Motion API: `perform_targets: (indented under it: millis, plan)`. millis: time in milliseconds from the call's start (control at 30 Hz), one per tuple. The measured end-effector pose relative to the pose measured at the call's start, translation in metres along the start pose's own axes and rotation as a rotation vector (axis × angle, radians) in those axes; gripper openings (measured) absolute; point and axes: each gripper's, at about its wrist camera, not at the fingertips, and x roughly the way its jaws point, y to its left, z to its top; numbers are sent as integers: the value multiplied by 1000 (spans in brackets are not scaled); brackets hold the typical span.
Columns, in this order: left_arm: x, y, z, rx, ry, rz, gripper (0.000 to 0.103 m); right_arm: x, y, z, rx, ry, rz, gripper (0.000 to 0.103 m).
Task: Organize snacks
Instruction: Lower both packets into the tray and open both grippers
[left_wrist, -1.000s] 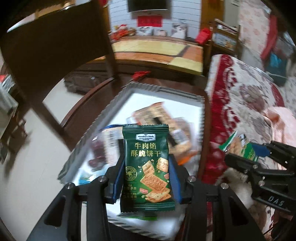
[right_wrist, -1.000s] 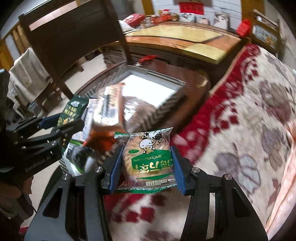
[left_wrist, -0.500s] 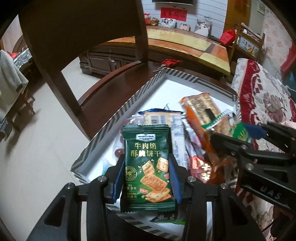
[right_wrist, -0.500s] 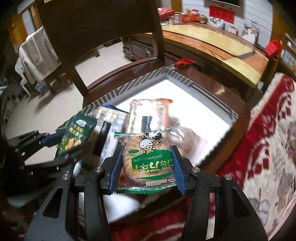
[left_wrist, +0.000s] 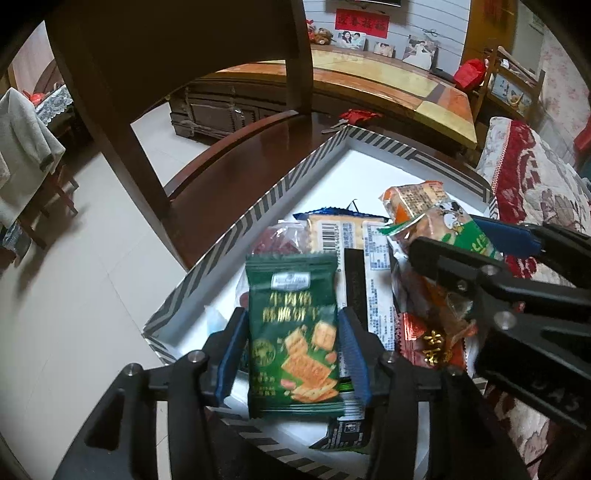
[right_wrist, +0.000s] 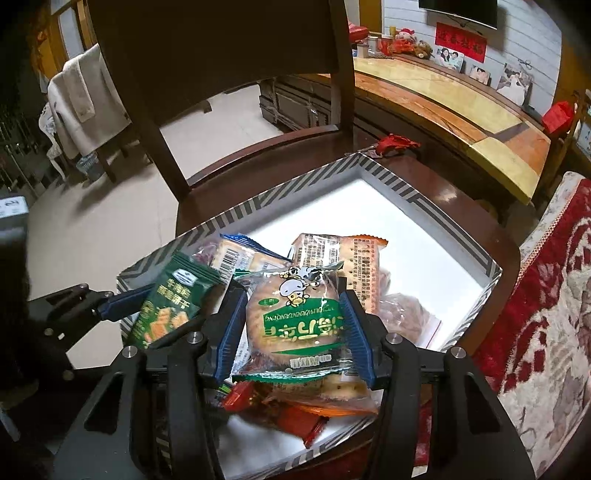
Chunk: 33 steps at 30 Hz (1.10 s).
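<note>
My left gripper (left_wrist: 293, 347) is shut on a dark green cracker packet (left_wrist: 293, 332), held over the near left part of a white box with a grey striped rim (left_wrist: 258, 210). My right gripper (right_wrist: 293, 332) is shut on a clear and green biscuit packet with a cow picture (right_wrist: 295, 321), held over the near part of the same box (right_wrist: 388, 181). Several snack packets lie in the box, among them an orange packet (right_wrist: 343, 254) and a blue-edged packet (left_wrist: 343, 236). Each gripper shows in the other's view: the right one (left_wrist: 480, 254) and the left one (right_wrist: 122, 299).
The box sits on the seat of a dark wooden chair (right_wrist: 229, 158) whose backrest (right_wrist: 207, 44) rises beyond it. A red and white patterned cushion (right_wrist: 546, 314) lies to the right. A long wooden cabinet (right_wrist: 424, 92) stands behind. Red scissors (right_wrist: 391, 144) lie by the box's far corner.
Both grippers have moved over the box with their packets, the right one coming in from over the cushion. Both stay shut on their packets.
</note>
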Motion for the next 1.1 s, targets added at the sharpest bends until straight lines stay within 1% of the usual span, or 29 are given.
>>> perform_targets:
  millis: [33,67,100,200,367,467,567,733,867,933,1000,1100]
  plan:
    - [-1,0,0,-1,-2,2,63,-1,1,0,3,-1,-1,51]
    - [-2,1,0,-5,-4,3,70,-3,1,0,7,-4,3,51]
    - [-3,2,0,-10,-11,2,74,-6,1,0,13,-7,9,51]
    - [-8,2,-1,-14,-25,4,81,-15,0,-3,35,-19,29,52]
    - [-17,1,-4,-5,-45,21,88,-31,-4,-15,68,-45,35,52]
    - [-24,-1,-6,-8,-58,13,90,-46,-10,-28,94,-74,25,52]
    - [-34,-8,-9,14,-81,19,92,-61,-14,-42,116,-100,4,52]
    - [-51,-18,-14,40,-116,1,92,-84,-25,-65,154,-135,-36,52]
    - [-64,-29,-18,67,-141,-6,93,-100,-32,-82,175,-150,-46,52]
    - [-70,-34,-20,76,-151,-21,93,-107,-36,-91,187,-153,-53,52]
    - [-75,-39,-22,86,-160,-33,94,-113,-39,-99,206,-160,-49,52]
    - [-83,-47,-25,110,-175,-31,94,-118,-41,-107,219,-161,-43,52]
